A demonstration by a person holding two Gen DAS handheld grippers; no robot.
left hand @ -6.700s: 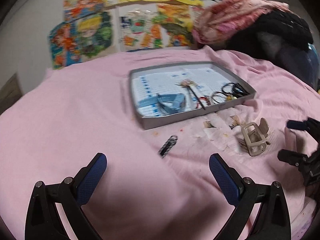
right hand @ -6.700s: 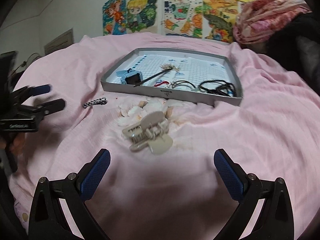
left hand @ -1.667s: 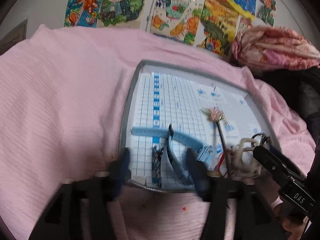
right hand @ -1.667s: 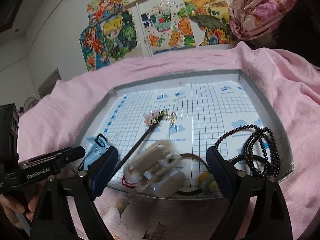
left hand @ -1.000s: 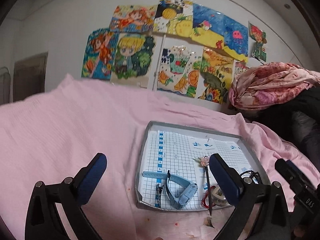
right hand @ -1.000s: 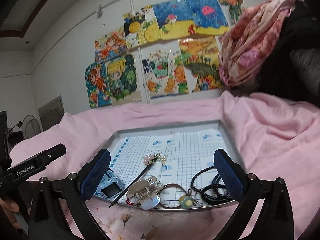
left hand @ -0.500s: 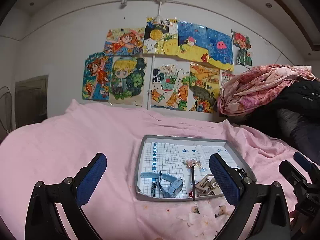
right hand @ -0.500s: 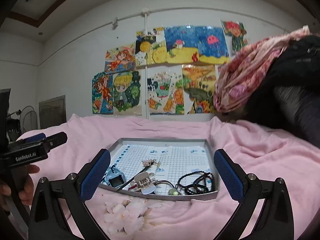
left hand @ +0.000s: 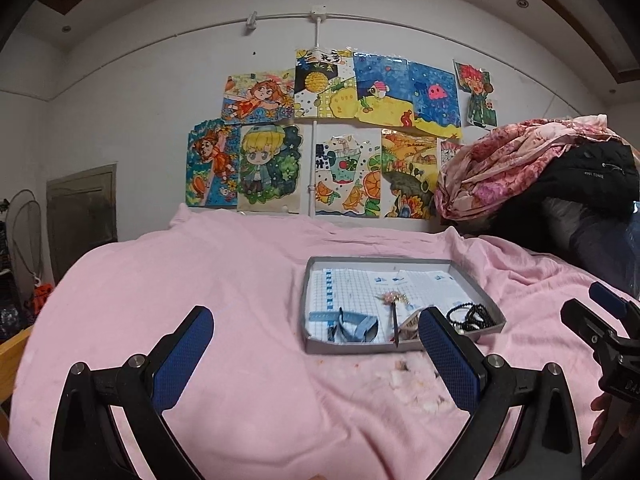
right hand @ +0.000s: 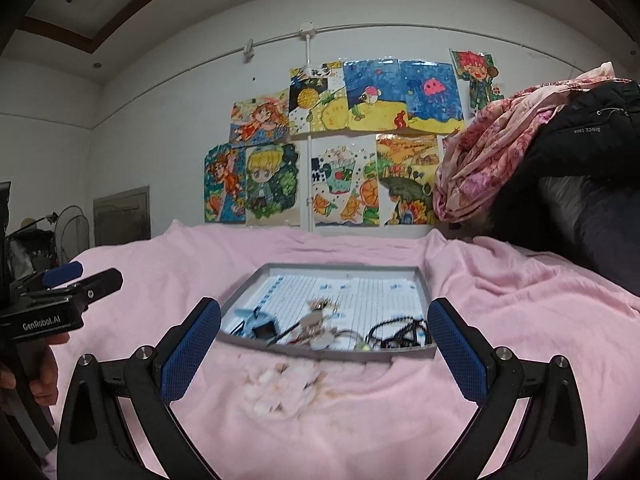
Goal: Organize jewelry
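the grey tray (left hand: 316, 346) is sitting on the pink bedspread (left hand: 224, 280), holding a blue watch (left hand: 352, 326), a dark hair stick (left hand: 395, 320) with a pink flower end, a beige claw clip (right hand: 316, 326) and black bead bracelets (left hand: 472, 316) along its near side. the left gripper (left hand: 316, 356) is hovering spread wide and empty before the tray; the right gripper (right hand: 324, 344) is likewise gaping, holding nothing. colourful drawings (left hand: 340, 136) are hanging on the wall behind.

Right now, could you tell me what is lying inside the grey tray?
The grey tray holds a blue watch, a dark hair stick and black beads on grid paper. A beige clip sits partly hidden behind the left gripper finger.
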